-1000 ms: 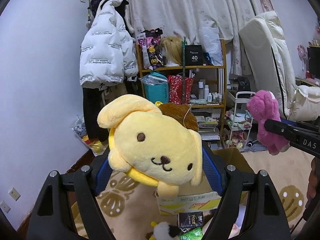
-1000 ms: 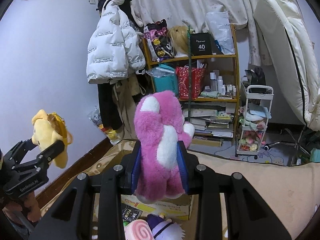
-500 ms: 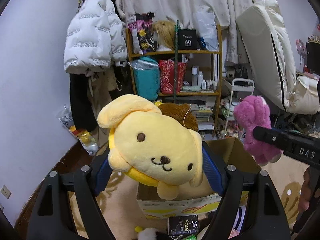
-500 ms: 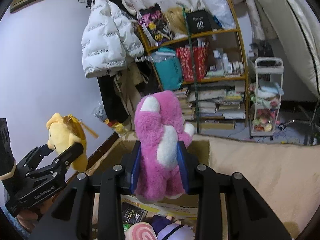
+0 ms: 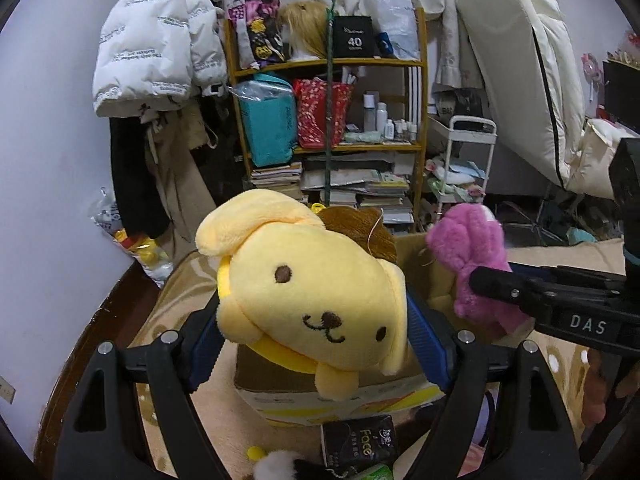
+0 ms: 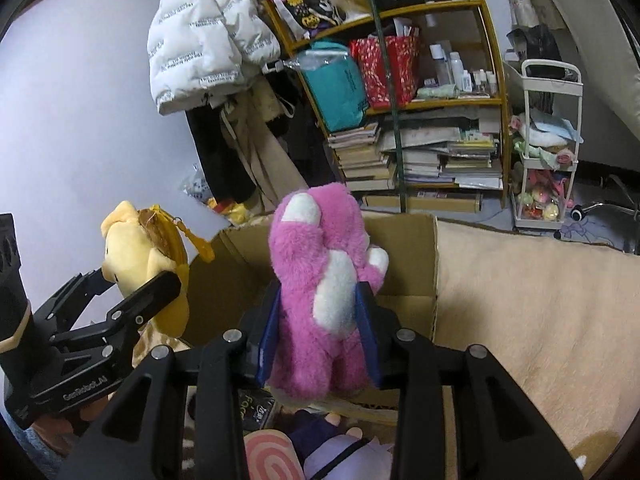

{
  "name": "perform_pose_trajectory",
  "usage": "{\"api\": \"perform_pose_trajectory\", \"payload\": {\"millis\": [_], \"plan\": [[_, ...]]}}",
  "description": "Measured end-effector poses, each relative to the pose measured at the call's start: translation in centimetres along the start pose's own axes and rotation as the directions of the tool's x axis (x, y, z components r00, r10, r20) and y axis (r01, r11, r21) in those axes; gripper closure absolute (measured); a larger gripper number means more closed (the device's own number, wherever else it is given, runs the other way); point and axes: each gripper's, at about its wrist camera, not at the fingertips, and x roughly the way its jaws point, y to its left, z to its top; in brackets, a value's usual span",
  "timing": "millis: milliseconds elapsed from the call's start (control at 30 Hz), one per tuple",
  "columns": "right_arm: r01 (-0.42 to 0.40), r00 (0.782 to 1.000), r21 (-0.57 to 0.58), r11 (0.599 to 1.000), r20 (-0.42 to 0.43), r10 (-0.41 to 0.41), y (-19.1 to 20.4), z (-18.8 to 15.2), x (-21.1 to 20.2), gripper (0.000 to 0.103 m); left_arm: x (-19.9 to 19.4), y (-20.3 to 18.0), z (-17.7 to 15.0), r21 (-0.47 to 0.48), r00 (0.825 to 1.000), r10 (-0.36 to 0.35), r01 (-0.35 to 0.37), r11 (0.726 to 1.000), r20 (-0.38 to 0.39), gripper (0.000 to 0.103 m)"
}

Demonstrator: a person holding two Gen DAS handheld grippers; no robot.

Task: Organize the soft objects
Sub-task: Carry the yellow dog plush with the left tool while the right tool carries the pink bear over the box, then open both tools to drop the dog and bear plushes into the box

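My left gripper (image 5: pixel 312 344) clamped on yellow dog plush (image 5: pixel 312 300), blue pads squeezing head sides. My right gripper (image 6: pixel 318 340) clamped on pink bear plush (image 6: pixel 324 280) at waist. Both toys held in air above open cardboard box (image 6: pixel 400 248) on beige rug (image 6: pixel 520 300). I judge both light, squashy, non-slip; mid-body grip suits. Box interior mostly hidden; contents cannot tell. More plush toys (image 6: pixel 340 448) lie at box near edge.
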Motion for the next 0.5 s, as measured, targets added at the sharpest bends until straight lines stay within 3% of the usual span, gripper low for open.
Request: {"api": "perform_pose_trajectory", "payload": {"millis": [233, 333, 500], "plan": [[0.005, 0.999, -0.013, 1.0, -0.036, -0.006, 0.2, -0.5, -0.2, 0.062, 0.1, 0.1, -0.7, -0.03, 0.999, -0.019, 0.017, 0.999, -0.041, 0.018], [0.013, 0.999, -0.036, 0.999, -0.043, -0.015, 0.5, -0.7, -0.5, 0.061, -0.5, 0.3, -0.9, -0.032, 1.0, 0.003, -0.004, 0.999, -0.03, 0.01], [0.021, 0.999, -0.056, 0.998, -0.037, -0.023, 1.1, -0.7, -1.2, 0.05, -1.4, 0.9, -0.9, -0.059, 1.0, 0.001, -0.003, 0.998, -0.03, 0.009]]}}
